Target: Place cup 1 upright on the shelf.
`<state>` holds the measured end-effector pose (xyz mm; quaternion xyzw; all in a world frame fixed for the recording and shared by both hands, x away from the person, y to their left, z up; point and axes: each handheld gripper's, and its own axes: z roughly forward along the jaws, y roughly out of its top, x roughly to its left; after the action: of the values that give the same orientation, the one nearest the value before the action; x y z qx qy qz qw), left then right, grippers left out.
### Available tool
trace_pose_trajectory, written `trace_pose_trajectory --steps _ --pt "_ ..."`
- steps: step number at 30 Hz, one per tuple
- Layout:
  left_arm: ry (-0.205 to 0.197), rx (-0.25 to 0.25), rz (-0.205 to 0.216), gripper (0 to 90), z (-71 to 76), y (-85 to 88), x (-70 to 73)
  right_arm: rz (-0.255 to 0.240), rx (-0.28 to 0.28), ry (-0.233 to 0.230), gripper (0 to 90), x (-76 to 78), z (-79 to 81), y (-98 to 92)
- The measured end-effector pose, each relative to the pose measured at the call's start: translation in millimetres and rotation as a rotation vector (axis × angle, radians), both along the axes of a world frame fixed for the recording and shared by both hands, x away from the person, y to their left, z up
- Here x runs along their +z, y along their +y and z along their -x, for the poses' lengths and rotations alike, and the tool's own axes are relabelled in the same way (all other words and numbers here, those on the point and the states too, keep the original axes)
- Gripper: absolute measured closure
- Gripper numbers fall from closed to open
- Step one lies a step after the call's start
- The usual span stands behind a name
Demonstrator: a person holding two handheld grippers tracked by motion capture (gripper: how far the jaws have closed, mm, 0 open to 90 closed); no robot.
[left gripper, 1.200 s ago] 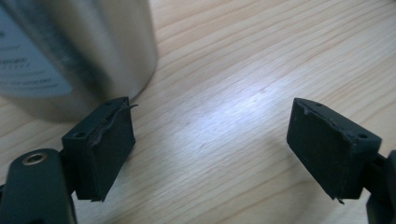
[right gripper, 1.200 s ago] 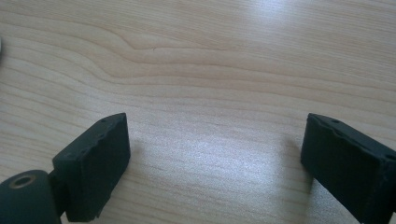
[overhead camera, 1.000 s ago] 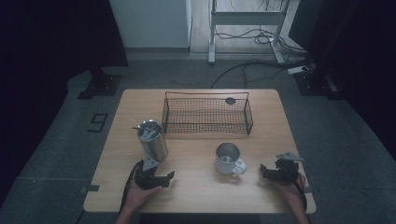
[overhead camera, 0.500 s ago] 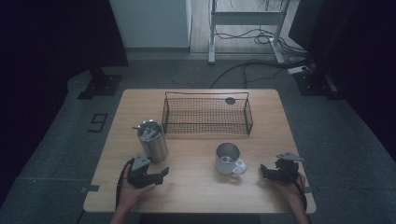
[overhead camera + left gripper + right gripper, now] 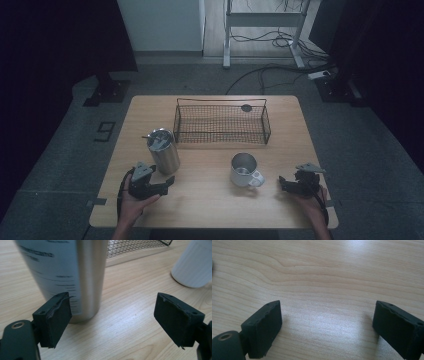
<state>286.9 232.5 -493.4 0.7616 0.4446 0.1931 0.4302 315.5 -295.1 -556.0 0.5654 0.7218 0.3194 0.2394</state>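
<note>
The tumbler is a tall cylinder of brushed steel, printed with faint dark lettering, with something small and metal resting in its open mouth. It stands upright on the pale wood-grain worktop, just off the left front corner of the black wire basket. A squat white mug with a shiny inside sits in front of the basket.

The left hand-held gripper has drawn nearer the tumbler and lifted; its jaws have just been opening and stand released, nothing between them. The right hand-held gripper rests released, unmoved.
</note>
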Motion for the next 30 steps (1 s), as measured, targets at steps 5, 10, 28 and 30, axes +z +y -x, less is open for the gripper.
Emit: trace_pose_trajectory --steps 5,10,28,30 --pt "-0.027 0.044 0.033 14.6 0.5 8.8 7.1 0.000 0.002 -0.001 9.0 0.0 0.0 -0.1" --pt "-0.040 0.065 0.041 14.4 0.5 13.7 11.9 0.001 0.007 -0.002 9.3 0.0 0.1 -0.1" --pt "-0.013 0.072 0.025 4.1 -20.7 21.1 15.6 0.000 0.006 -0.004 10.3 0.1 0.2 -0.2" --pt "-0.010 0.070 0.017 3.9 -24.3 19.6 15.3 0.000 0.005 -0.005 10.5 0.1 0.2 -0.3"
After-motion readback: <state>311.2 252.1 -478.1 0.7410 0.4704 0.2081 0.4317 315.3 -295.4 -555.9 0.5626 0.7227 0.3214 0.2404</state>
